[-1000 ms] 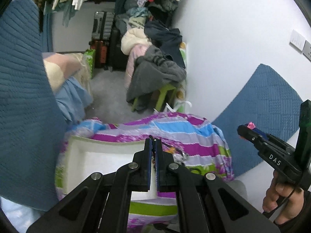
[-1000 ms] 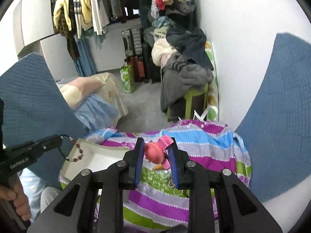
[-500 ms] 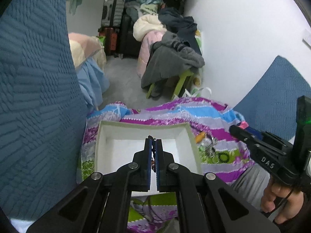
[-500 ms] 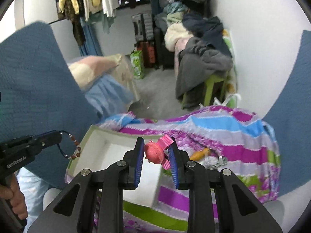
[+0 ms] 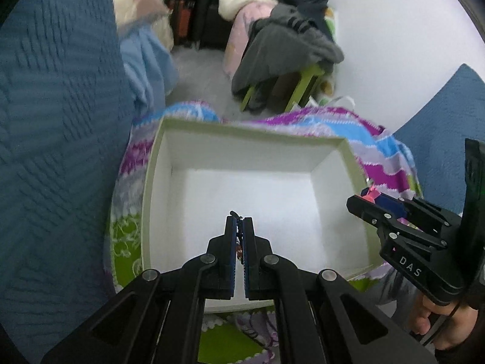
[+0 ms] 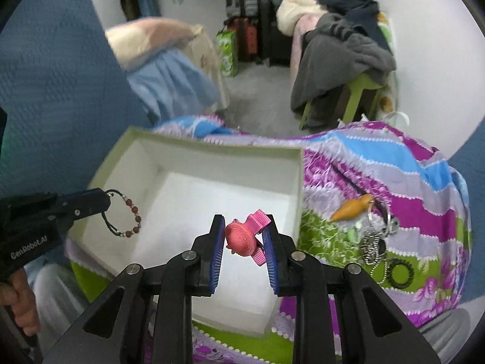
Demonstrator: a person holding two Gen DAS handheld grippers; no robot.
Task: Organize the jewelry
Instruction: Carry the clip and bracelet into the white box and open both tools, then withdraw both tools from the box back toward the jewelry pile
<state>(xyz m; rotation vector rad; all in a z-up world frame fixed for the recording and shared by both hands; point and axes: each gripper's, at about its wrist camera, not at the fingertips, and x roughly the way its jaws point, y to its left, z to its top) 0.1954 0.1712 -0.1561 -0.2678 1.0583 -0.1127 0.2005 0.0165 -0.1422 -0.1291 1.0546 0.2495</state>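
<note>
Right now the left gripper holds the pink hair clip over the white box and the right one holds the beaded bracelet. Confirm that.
Swapped. In the right wrist view, the right gripper clamps the pink hair clip, and the left gripper holds the beaded bracelet, both over the white box.

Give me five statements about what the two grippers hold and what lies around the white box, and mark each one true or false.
1. The left gripper holds a beaded bracelet. True.
2. The right gripper is empty. False: its pads clamp a pink hair clip.
3. The white box already contains jewelry. False: its inside shows nothing but bare white floor.
4. An orange piece lies on the striped cloth, outside the box. True.
5. The bracelet lies on the cloth beside the box. False: it hangs from the left gripper over the box's edge.
</note>
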